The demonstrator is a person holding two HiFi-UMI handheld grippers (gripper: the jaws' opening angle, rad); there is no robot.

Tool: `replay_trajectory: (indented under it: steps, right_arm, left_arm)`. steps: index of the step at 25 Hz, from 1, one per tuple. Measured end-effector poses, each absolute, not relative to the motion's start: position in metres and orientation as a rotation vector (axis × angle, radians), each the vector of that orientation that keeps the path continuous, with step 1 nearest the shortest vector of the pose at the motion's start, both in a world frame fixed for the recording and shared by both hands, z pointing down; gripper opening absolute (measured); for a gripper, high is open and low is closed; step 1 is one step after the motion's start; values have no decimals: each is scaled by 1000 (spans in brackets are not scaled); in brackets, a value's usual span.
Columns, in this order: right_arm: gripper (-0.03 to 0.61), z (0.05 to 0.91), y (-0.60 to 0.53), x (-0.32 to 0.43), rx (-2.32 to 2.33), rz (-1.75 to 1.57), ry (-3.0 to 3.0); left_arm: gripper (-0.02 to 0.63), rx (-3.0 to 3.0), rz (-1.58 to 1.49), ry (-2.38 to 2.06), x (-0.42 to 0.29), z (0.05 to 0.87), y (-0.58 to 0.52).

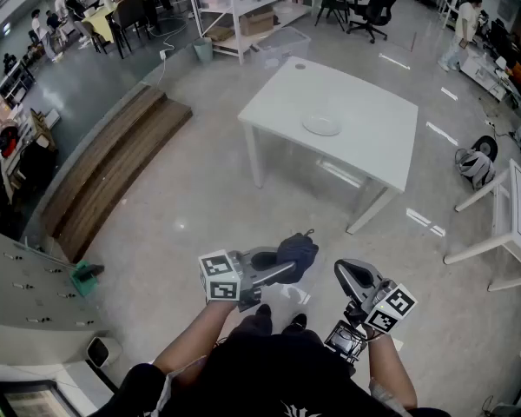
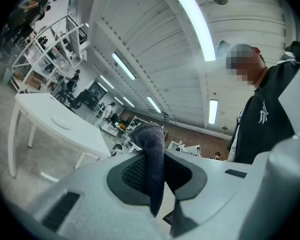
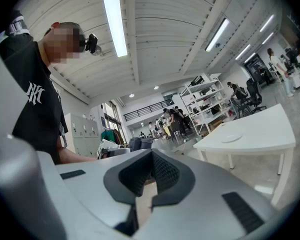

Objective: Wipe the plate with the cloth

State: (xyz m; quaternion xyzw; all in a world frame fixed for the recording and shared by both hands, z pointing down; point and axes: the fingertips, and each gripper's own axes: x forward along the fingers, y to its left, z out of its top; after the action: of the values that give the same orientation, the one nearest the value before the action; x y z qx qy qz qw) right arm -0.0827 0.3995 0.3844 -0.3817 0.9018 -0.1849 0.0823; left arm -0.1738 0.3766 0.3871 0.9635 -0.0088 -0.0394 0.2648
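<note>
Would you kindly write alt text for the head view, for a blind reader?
A person holds two grippers: the left gripper clamps a dark cloth in its tongs, the right gripper is shut and empty. Ahead stands a white table bearing a plate.

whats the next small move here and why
Probably walk forward to the white table. The plate sits on it some way ahead, seemingly beyond reach from here, while the left gripper is clamped on the dark cloth, ready to wipe. The right gripper holds nothing.
</note>
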Motion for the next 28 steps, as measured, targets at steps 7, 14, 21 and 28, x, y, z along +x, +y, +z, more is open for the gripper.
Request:
replay_trajectory:
  steps: [7, 14, 21, 28]
  right_arm:
    - [3, 383, 395, -75, -1152, -538, 2683]
    - [5, 379, 394, -69, -1178, -523, 2665]
    - [6, 380, 391, -62, -1220, -485, 2707]
    - [6, 382, 394, -30, -1202, -467, 2708]
  left_arm:
    - [51, 2598, -91, -44, -170, 391, 371]
    - [51, 2612, -91, -50, -168, 390, 370]
    - [52, 2623, -74, -67, -162, 392, 367]
    - [52, 2643, -40, -106, -136, 397, 367]
